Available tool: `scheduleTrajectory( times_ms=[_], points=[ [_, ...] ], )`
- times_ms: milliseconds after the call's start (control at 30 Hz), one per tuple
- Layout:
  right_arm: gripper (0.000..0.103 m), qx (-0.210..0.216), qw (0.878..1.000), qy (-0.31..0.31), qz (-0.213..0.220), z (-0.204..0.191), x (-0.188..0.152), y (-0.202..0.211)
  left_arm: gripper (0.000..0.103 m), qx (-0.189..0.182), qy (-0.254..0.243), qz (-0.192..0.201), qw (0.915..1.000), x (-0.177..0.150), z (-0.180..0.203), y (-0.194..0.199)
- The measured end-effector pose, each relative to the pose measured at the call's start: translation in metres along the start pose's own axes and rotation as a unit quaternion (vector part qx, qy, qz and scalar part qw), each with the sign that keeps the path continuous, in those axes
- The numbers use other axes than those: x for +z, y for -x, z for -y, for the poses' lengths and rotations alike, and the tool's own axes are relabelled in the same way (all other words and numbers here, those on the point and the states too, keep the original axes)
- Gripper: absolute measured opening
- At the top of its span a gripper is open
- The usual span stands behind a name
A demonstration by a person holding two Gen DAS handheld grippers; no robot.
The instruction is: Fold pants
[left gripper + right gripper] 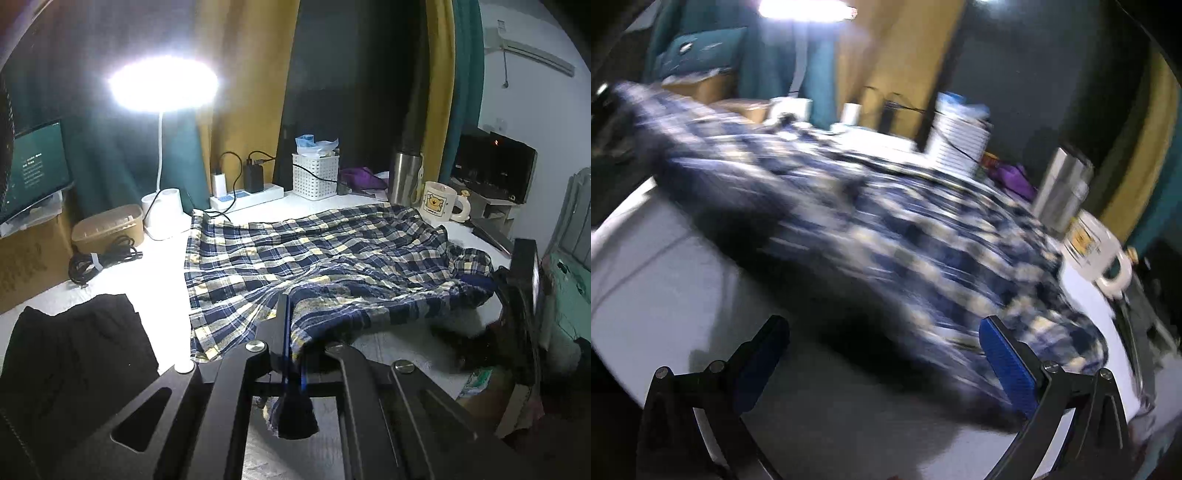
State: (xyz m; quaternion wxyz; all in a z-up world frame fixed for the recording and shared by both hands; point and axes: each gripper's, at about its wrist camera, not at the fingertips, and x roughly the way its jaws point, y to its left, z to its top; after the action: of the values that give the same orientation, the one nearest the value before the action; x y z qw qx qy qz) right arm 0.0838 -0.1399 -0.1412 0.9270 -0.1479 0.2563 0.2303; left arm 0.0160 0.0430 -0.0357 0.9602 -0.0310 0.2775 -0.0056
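The pants are plaid: navy blue, white and pale yellow checks. The desk is white. A folded cloth near its edge is black. The left tongs are black with a blue strip on the pads; the right tongs are black with blue ribbed pads. The lamp is white, its light glaring white. The box is tan. The basket is white with a grid of holes. The tumbler is silver steel. The mug is cream with a yellow cartoon picture. The curtains are mustard yellow and teal. The power strip is white, a charger on it black.
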Motion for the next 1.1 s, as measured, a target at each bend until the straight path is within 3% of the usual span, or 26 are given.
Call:
scheduleTrajectory(
  times_ms=[200, 267, 367, 600, 667, 733, 867, 1100],
  points=[
    [0.102, -0.042, 0.997, -0.059, -0.012, 0.061, -0.009, -0.006, 0.002, 0.005, -0.009, -0.01, 0.9999, -0.004, 0.0, -0.003],
    [0.089, -0.041, 0.997, -0.064, -0.007, 0.073, -0.013, -0.005, 0.002, 0.008, -0.01, -0.015, 0.9998, -0.006, 0.001, -0.005],
    [0.078, -0.04, 0.997, -0.059, -0.003, 0.08, -0.016, -0.003, 0.002, 0.013, -0.016, -0.021, 0.9996, -0.01, 0.002, -0.008],
    [0.069, -0.052, 0.998, -0.048, -0.004, 0.085, -0.022, 0.003, 0.002, 0.012, -0.025, -0.019, 0.9994, -0.013, 0.005, -0.002],
    [0.047, -0.058, 0.997, -0.054, -0.013, 0.088, -0.022, 0.004, 0.002, 0.012, -0.03, -0.016, 0.9993, -0.012, 0.007, 0.001],
    [0.032, -0.056, 0.996, -0.067, -0.023, 0.093, -0.023, 0.009, 0.002, 0.01, -0.03, -0.014, 0.9994, -0.011, 0.007, 0.003],
    [0.017, -0.047, 0.994, -0.093, -0.021, 0.099, -0.024, 0.024, 0.002, 0.002, -0.038, -0.007, 0.9993, -0.009, 0.011, 0.01],
    [0.013, -0.06, 0.992, -0.111, 0.0, 0.097, -0.018, 0.06, 0.002, -0.005, -0.049, 0.011, 0.9987, -0.001, 0.016, 0.028]
  ],
)
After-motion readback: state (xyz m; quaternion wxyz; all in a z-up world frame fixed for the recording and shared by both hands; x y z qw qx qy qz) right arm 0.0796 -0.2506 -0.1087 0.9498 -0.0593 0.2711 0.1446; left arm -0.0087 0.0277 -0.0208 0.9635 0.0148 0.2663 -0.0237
